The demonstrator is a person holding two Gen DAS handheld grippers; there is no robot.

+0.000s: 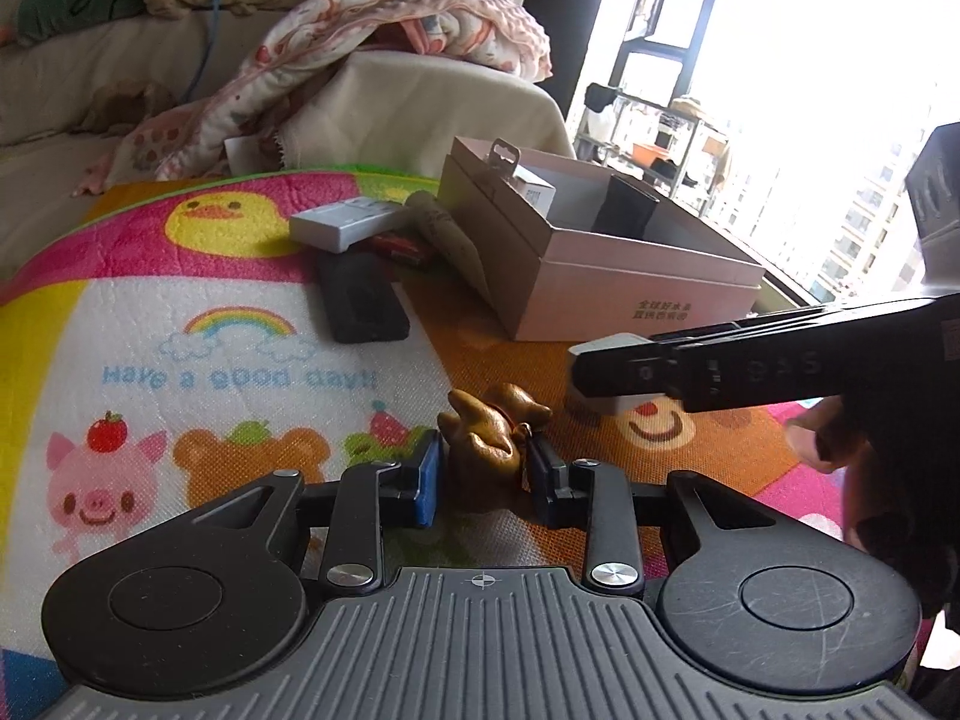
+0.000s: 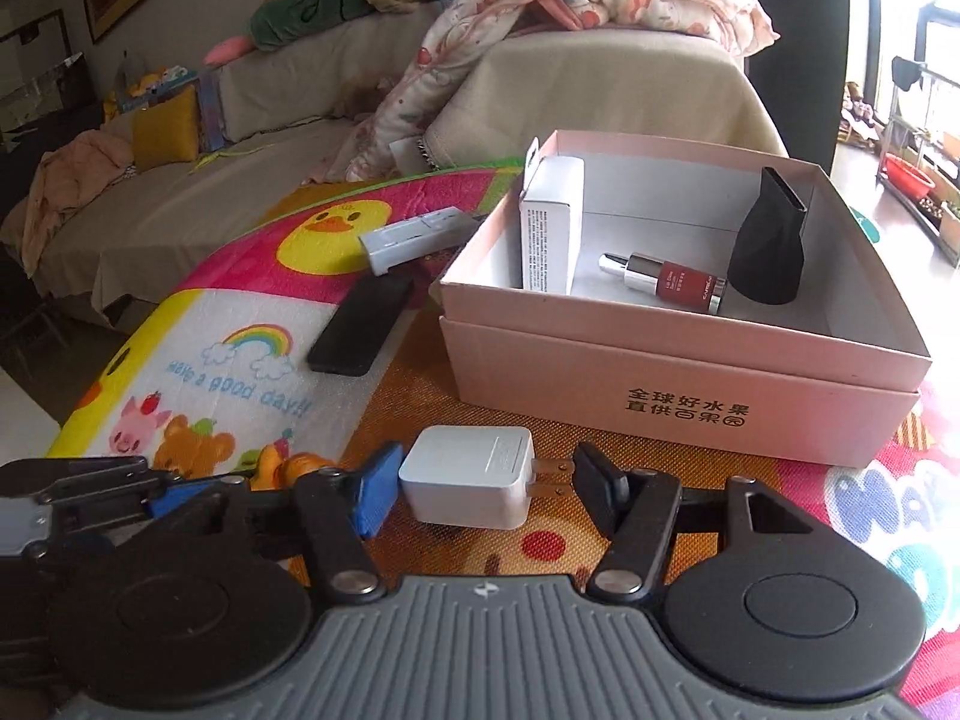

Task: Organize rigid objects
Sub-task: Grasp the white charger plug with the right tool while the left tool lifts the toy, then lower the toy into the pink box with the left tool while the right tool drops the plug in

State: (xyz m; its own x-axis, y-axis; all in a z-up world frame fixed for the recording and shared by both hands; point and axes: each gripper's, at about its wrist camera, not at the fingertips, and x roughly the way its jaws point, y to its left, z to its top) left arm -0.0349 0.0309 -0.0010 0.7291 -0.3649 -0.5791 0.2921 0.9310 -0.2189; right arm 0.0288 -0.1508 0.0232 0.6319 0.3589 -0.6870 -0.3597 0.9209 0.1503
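The left tool (image 1: 483, 462) sits low in the middle of the left view. Its two pads, one blue and one dark, press on both sides of a small brown toy animal (image 1: 489, 426). The toy is shiny and golden brown, with bumpy round parts that stick up. It rests on a bright play mat (image 1: 180, 312) with a yellow duck, a rainbow, a pink pig and a bear on it.

The right tool (image 2: 486, 480) is low in the middle of the right view. Its jaws are wide open, with a white charger (image 2: 465, 483) lying between them on the mat. The charger is a small white block with round corners, and two metal prongs poke out toward the dark pad on the right. The blue pad is right beside its left side, but I cannot tell if they touch.

Above the charger, in the upper right of the right view, sits an open pink box (image 2: 684, 384) with dark letters on its front. Inside stand a tall white carton (image 2: 552, 228) at the left and a black nozzle (image 2: 771, 246) at the right. A little red bottle (image 2: 672, 279) with a silver top lies between them.

Left of the box on the mat lie a flat black phone (image 2: 360, 324) and a long white packet (image 2: 420, 237).
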